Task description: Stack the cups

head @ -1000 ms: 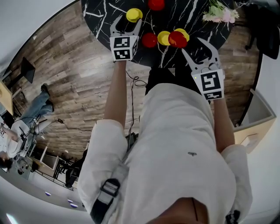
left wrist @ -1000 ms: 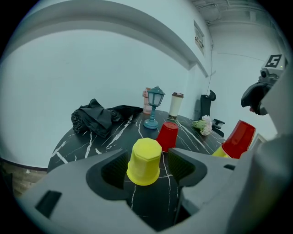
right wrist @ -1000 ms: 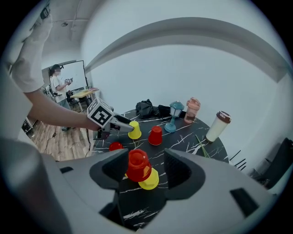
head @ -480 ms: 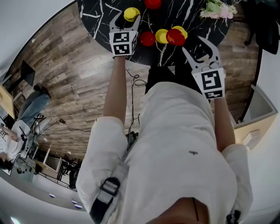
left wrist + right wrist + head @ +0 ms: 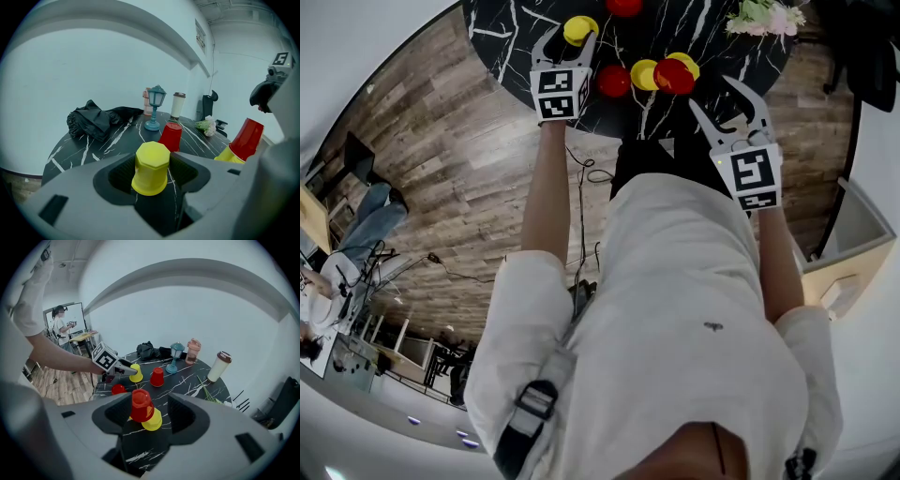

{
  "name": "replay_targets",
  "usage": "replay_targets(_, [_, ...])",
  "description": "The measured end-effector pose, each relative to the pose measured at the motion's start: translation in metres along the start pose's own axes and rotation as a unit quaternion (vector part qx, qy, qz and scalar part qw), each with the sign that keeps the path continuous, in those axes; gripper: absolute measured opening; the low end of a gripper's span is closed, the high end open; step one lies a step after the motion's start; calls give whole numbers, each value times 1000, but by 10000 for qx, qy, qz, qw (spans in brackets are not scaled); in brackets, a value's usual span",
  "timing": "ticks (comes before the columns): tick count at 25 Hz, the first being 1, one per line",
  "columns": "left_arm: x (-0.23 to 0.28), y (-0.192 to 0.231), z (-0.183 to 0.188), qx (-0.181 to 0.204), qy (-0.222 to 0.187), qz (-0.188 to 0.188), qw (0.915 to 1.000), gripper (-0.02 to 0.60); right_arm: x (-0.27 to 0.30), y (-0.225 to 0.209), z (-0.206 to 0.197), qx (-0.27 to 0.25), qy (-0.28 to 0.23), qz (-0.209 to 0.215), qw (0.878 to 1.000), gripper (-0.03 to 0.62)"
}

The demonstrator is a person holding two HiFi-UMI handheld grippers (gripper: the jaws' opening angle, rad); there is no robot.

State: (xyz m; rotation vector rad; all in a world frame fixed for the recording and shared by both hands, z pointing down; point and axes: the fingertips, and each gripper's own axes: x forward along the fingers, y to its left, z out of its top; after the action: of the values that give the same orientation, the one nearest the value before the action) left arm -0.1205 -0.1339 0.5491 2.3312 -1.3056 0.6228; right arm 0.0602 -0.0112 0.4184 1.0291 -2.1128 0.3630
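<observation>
The round black bench [image 5: 511, 37] fills the 12 o'clock part of the head view, its near rim curving below both claws. Open wooden floor [image 5: 450, 169] lies from 7 to 10 o'clock. The left claw [image 5: 569, 39] reaches over the rim at 11 o'clock. The right claw [image 5: 711, 94] hangs at 1 o'clock, tips just past the edge. Bare bench top runs from 9 o'clock of the yellow cup [image 5: 151, 168] to a black cloth [image 5: 96, 119]. The far side is crowded with a lantern [image 5: 154, 108], a pink bottle [image 5: 193, 350], a lidded tumbler [image 5: 178, 105] and flowers [image 5: 207, 125].

Every cup stands mouth down, so nothing shows inside. The yellow cup sits flat on the bench between the left claw's jaws, which have just been closing. They are apart, pads close to its sides without clearly pressing. A tilted red cup [image 5: 673, 75] leans atop a pair of yellow cups [image 5: 643, 73]; which one carries it I cannot tell. The right claw is open, with that pile just beyond its tips. A near red cup [image 5: 613, 81] stands between the claws, and a far red cup [image 5: 623, 7] at 12 o'clock.

Against a second ago, the left claw has slid slightly farther round the yellow cup. The right claw and the other cups keep their places.
</observation>
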Motion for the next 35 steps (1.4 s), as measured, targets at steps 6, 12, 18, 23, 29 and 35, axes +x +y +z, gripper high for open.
replay_targets(6, [-14, 2, 4, -11, -89, 61, 9999, 229, 0, 2, 3, -7, -63, 61, 10000, 242])
replay_targets(12, [-34, -1, 15, 21, -224, 0, 9997, 229, 3, 3, 11, -25, -192, 175, 9997, 239])
replay_targets(18, [-57, -5, 26, 85, -304, 50, 9995, 229, 6, 3, 20, 79, -350, 309, 9989, 236])
replay_targets(23, [-75, -17, 33, 169, -322, -17, 9993, 227, 8, 1, 26, 115, -470, 364, 9982, 233])
replay_targets(29, [-88, -37, 37, 369, -232, -125, 9990, 227, 6, -2, 32, 154, -615, 389, 9972, 232])
replay_targets(35, [-92, -62, 39, 465, -232, -382, 9979, 227, 2, -5, 31, 205, -674, 390, 9968, 230])
